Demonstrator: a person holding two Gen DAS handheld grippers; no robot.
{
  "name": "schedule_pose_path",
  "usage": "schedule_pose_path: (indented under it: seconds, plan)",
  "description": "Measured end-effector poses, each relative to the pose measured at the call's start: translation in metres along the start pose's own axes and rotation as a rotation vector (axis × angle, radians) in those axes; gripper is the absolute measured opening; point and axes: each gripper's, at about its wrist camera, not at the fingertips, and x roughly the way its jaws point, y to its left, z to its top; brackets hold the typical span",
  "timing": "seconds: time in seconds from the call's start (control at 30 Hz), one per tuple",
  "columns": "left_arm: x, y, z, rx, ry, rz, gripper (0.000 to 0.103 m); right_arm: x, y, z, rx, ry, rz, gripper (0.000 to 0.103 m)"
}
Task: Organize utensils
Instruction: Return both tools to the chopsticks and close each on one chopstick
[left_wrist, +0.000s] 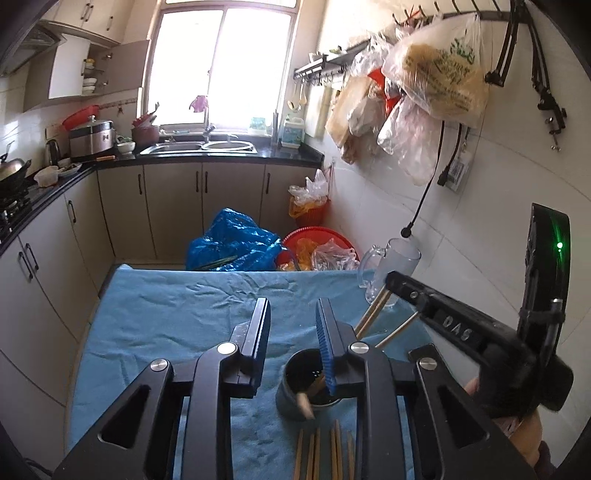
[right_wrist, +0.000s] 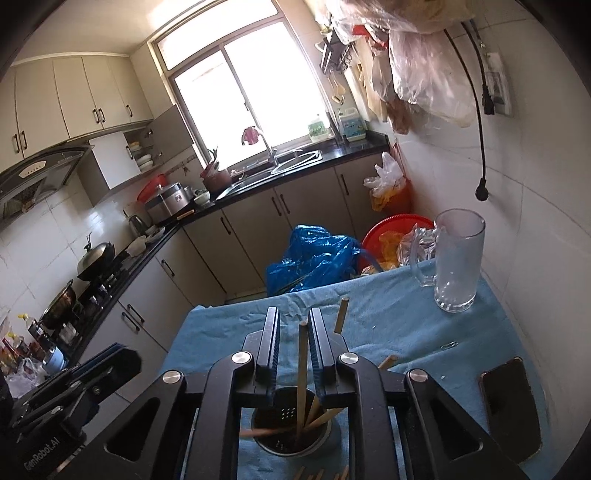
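A dark metal utensil holder (left_wrist: 308, 387) stands on the blue cloth (left_wrist: 177, 321) and holds several wooden chopsticks (right_wrist: 302, 373). More loose chopsticks (left_wrist: 325, 458) lie on the cloth in front of it. My left gripper (left_wrist: 293, 314) is open and empty, just above and behind the holder. My right gripper (right_wrist: 293, 321) hangs over the holder (right_wrist: 291, 432) with its jaws apart; one upright chopstick stands between them, untouched. The right gripper also shows in the left wrist view (left_wrist: 443, 314), close above the chopstick tips.
A glass mug (right_wrist: 456, 262) stands at the cloth's far right corner. A phone (right_wrist: 511, 402) and a paper clip (right_wrist: 448, 346) lie at the right. Blue bag (right_wrist: 314, 258) and red basin (right_wrist: 391, 236) sit on the floor beyond. Plastic bags (left_wrist: 424, 96) hang on the right wall.
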Motion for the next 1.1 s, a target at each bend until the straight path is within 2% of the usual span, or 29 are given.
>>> schedule_pose_path:
  seconds: [0.1, 0.23, 0.4, 0.5, 0.7, 0.83, 0.9, 0.93, 1.0, 1.1]
  plan:
    - [-0.023, 0.006, -0.005, -0.012, -0.026, 0.008, 0.031, -0.023, 0.005, 0.001, -0.016, -0.023, -0.001, 0.018]
    - [-0.055, 0.016, -0.018, -0.025, -0.05, 0.009, 0.038, -0.057, 0.011, -0.004, -0.049, -0.043, -0.013, 0.032]
    - [-0.085, 0.032, -0.049, -0.028, -0.038, 0.045, 0.043, -0.1, 0.011, -0.031, -0.091, -0.007, -0.037, 0.041]
    - [-0.089, 0.043, -0.076, -0.039, 0.011, 0.052, 0.045, -0.116, 0.003, -0.057, -0.104, 0.054, -0.061, 0.049]
    - [-0.07, 0.056, -0.141, -0.076, 0.192, 0.031, 0.045, -0.122, -0.033, -0.135, -0.057, 0.274, -0.088, 0.049]
    - [-0.046, 0.042, -0.179, -0.019, 0.284, 0.02, 0.045, -0.109, -0.052, -0.178, -0.018, 0.367, -0.088, 0.049]
    - [-0.031, 0.031, -0.197, 0.024, 0.332, 0.012, 0.045, -0.099, -0.055, -0.197, -0.006, 0.411, -0.066, 0.047]
    - [-0.024, 0.026, -0.206, 0.044, 0.355, 0.006, 0.045, -0.095, -0.053, -0.205, -0.011, 0.423, -0.058, 0.042]
    - [-0.011, 0.018, -0.218, 0.072, 0.392, 0.003, 0.043, -0.085, -0.047, -0.22, -0.027, 0.453, -0.037, 0.038]
    - [0.009, 0.008, -0.231, 0.108, 0.441, -0.001, 0.036, -0.07, -0.038, -0.239, -0.061, 0.488, -0.018, 0.032]
